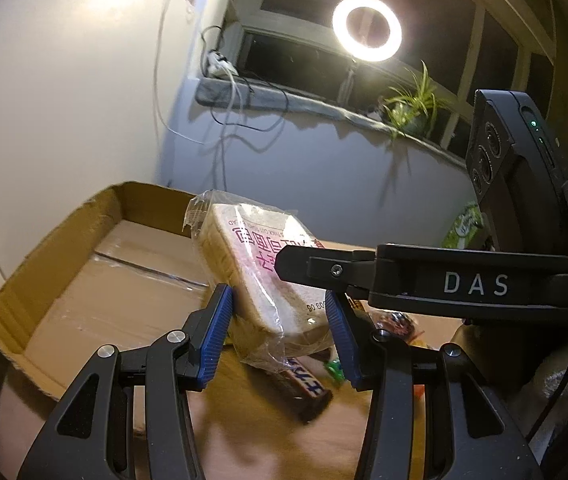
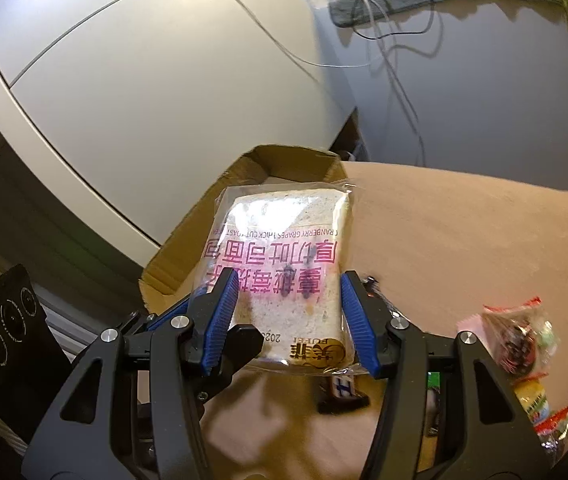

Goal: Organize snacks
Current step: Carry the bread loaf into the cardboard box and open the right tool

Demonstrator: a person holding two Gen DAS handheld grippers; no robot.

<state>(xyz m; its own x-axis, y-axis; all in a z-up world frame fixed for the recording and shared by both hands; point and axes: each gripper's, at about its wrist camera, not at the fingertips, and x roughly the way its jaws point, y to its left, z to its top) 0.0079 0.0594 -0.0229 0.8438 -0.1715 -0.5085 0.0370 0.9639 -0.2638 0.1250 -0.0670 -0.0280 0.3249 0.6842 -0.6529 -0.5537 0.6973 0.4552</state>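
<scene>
Bread bag (image 2: 284, 264) up above the table (image 2: 464, 240), near the box (image 1: 116, 280), squeezed by both half-open tongs, left (image 1: 280, 332) and right (image 2: 290, 320), candy bar (image 1: 304, 388) under it

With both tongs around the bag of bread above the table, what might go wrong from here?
1. The bread bag is thin, loose plastic. In the left wrist view the bag hangs tilted between the left tongs, so it may slip.
2. The right tongs squeeze soft slices; the bread may be crushed.
3. The chocolate bar and other snacks lie under the path to the cardboard box; a dropped bag may scatter them.
</scene>
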